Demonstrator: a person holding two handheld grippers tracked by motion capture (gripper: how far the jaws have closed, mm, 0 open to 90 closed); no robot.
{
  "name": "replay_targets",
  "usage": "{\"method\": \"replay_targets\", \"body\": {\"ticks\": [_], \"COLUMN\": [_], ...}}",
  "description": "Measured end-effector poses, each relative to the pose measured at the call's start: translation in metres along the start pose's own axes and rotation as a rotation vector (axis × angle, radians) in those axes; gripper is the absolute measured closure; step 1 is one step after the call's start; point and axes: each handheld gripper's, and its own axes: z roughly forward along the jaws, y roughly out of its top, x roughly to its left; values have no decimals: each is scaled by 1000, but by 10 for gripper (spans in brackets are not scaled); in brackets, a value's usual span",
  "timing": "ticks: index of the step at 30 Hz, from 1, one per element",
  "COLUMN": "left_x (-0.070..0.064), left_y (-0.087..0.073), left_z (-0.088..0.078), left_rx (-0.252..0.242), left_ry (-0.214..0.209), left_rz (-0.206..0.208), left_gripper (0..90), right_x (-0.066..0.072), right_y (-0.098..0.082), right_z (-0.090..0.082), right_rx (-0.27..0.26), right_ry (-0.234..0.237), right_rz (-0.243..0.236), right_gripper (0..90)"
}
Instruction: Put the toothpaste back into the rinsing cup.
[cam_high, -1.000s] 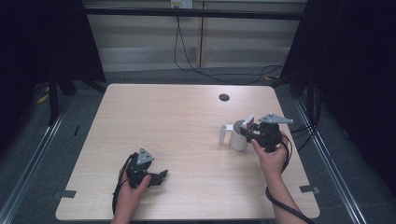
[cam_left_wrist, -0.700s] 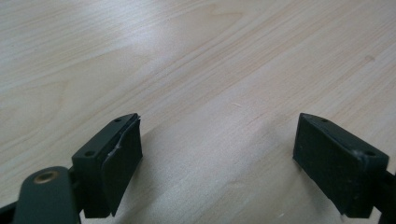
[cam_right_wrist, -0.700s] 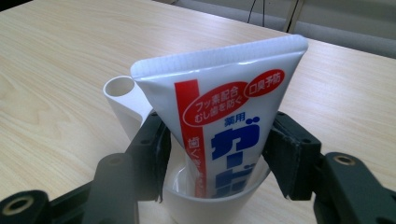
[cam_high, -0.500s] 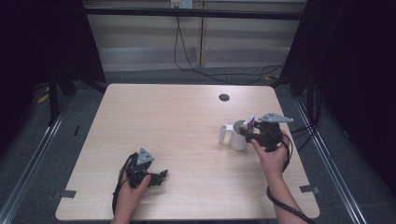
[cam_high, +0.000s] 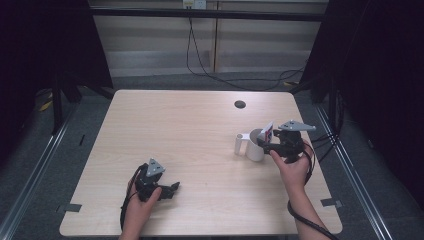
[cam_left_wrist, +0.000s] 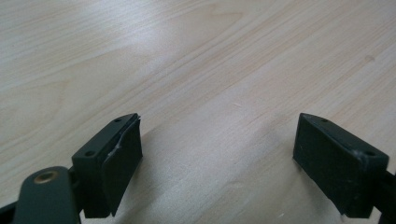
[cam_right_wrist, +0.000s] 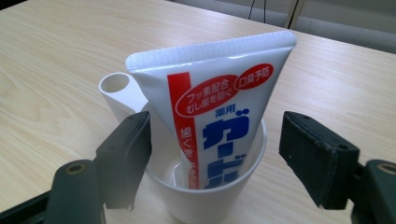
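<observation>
A white toothpaste tube (cam_right_wrist: 219, 107) with red and blue print stands upright in a white cup (cam_right_wrist: 201, 200), crimped end up. The cup has a round handle (cam_right_wrist: 114, 86) on its far side. My right gripper (cam_right_wrist: 215, 158) is at the cup, and its jaws have just been opening. They now stand apart on either side of the tube without pressing on it. In the high view the cup (cam_high: 255, 147) and tube (cam_high: 267, 131) sit at the table's right, with the right gripper (cam_high: 264, 145) just beside them. My left gripper (cam_high: 172, 189) rests open near the front left, nothing between its jaws (cam_left_wrist: 217, 163).
The light wooden table (cam_high: 190, 130) has a dark round hole (cam_high: 240, 104) near its far edge. Cables trail from both grippers toward the front. Dark curtains and metal floor rails flank the table.
</observation>
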Motion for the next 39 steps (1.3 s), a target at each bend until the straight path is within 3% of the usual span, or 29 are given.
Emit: {"method": "replay_targets", "body": {"ticks": [39], "left_x": [0], "left_y": [0], "left_z": [0], "left_rx": [-1], "left_ry": [-1], "left_rz": [-1], "left_gripper": [153], "right_x": [-3], "right_y": [-12], "right_z": [-17], "right_rx": [17], "right_ry": [67], "right_rz": [-7], "right_gripper": [204]}}
